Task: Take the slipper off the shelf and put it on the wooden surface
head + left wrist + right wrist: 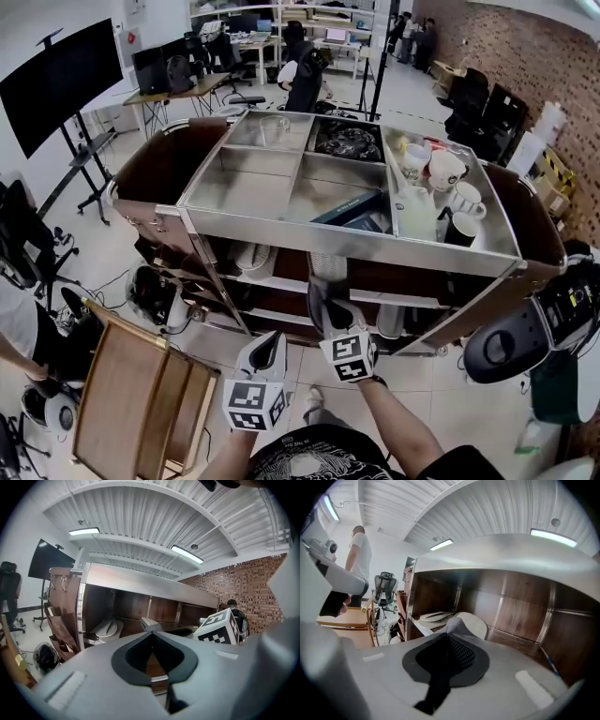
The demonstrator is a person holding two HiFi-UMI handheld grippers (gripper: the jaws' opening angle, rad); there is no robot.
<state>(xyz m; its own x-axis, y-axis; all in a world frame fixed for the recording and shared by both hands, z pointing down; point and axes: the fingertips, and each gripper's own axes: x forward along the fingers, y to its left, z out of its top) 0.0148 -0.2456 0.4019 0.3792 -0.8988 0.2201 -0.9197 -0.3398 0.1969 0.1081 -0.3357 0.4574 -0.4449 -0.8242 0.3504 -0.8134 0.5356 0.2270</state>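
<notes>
My right gripper (327,315) is shut on a grey slipper (322,289) with a dark mesh upper, in front of the cart's brown lower shelf (281,281). In the right gripper view the mesh sits pinched in that gripper (449,638) and the pale sole (472,624) stands up beyond it. The left gripper view shows the same slipper (150,623) beside the right gripper's marker cube (218,627). My left gripper (269,347) hangs just left of the right one, shut and holding nothing, with its tips (151,634) pointing at the shelf. The wooden surface (141,398) is a slatted stand at lower left.
More white slippers (251,258) lie on the shelf's left part (107,628). The cart's steel top tray (281,225) carries mugs (441,173) and dark items. A black and white machine (511,347) stands at right. A person (358,559) stands beyond a wooden desk.
</notes>
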